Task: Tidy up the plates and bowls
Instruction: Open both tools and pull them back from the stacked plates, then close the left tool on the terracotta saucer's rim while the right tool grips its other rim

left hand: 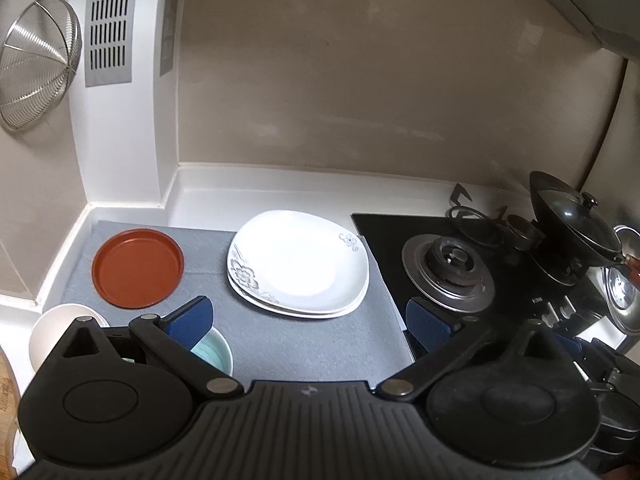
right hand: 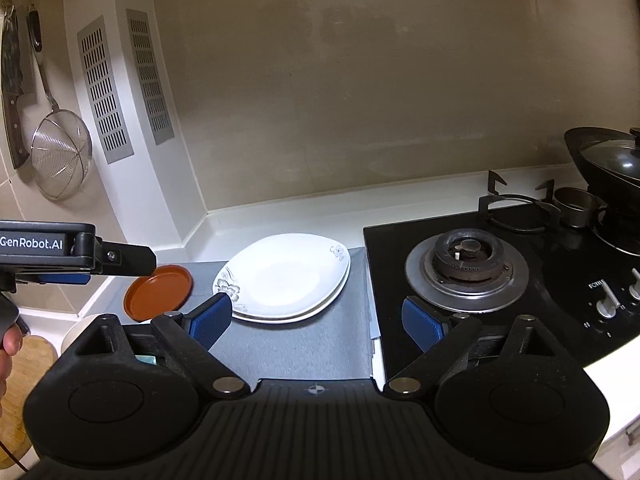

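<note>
Two stacked white plates with grey flower prints (left hand: 298, 264) (right hand: 280, 280) lie on a grey mat (left hand: 304, 352) (right hand: 296, 344). A red-brown round plate (left hand: 138, 267) (right hand: 158, 293) lies left of them. A pale teal bowl (left hand: 214, 352) and a cream bowl (left hand: 52, 330) (right hand: 78, 334) sit at the near left, partly hidden by the left gripper. My left gripper (left hand: 308, 320) is open and empty above the mat, with its left finger over the teal bowl. My right gripper (right hand: 316, 322) is open and empty above the mat's near part. The left gripper's body (right hand: 52, 254) shows at the left of the right wrist view.
A black gas hob (left hand: 452, 268) (right hand: 466, 264) borders the mat on the right, with a lidded wok (left hand: 576, 220) (right hand: 608, 160) at its far right. A wire strainer (left hand: 36, 64) (right hand: 60, 156) and a cleaver (right hand: 14, 92) hang on the left wall. A wooden board (right hand: 24, 380) lies near left.
</note>
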{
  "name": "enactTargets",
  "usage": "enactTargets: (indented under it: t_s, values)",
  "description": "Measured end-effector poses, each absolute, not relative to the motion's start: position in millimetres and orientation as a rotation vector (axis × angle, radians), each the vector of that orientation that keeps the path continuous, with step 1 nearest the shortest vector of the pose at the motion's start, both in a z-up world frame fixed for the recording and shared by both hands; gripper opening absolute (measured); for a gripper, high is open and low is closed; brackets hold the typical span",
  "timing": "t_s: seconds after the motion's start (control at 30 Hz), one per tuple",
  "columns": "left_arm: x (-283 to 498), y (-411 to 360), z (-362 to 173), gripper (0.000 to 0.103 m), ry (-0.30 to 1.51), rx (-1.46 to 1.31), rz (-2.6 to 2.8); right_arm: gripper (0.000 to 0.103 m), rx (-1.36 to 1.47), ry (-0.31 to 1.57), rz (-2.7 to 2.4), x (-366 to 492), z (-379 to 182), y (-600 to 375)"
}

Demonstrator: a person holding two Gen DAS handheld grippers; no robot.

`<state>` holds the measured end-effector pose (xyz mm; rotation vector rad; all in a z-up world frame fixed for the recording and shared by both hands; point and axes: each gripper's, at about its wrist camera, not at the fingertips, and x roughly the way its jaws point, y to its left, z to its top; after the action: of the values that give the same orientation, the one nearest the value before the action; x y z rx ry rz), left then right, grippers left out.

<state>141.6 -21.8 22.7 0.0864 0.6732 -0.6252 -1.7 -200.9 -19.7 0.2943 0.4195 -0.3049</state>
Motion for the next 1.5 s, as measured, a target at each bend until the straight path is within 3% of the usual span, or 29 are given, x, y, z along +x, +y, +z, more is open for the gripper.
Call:
enactTargets:
  t_s: [0.5,0.9,1.23,1.5]
  values:
    - [177.9,-34.6,33.6,0.103,0.660,0.063,-0.521,0.093,0.300,0.425,-0.238,32.7,-15.6,-226.4]
    - [229.0,-13.4,35.9,0.103,0.742,-0.041,-0.229,0.094,0.245,0.457,0.037,123.5,-3.1,-248.7]
    - [281.5,58.4,16.3,0.103,0.831,-0.046,-0.017,0.094,0.190,0.530,0.261,223.8,-10.2,-190.1]
    - [355.9,66.4,-22.4,0.103,0.913,-0.054,-0.042,0.094,0.062,0.650,0.179,288.4,-32.6,-154.9]
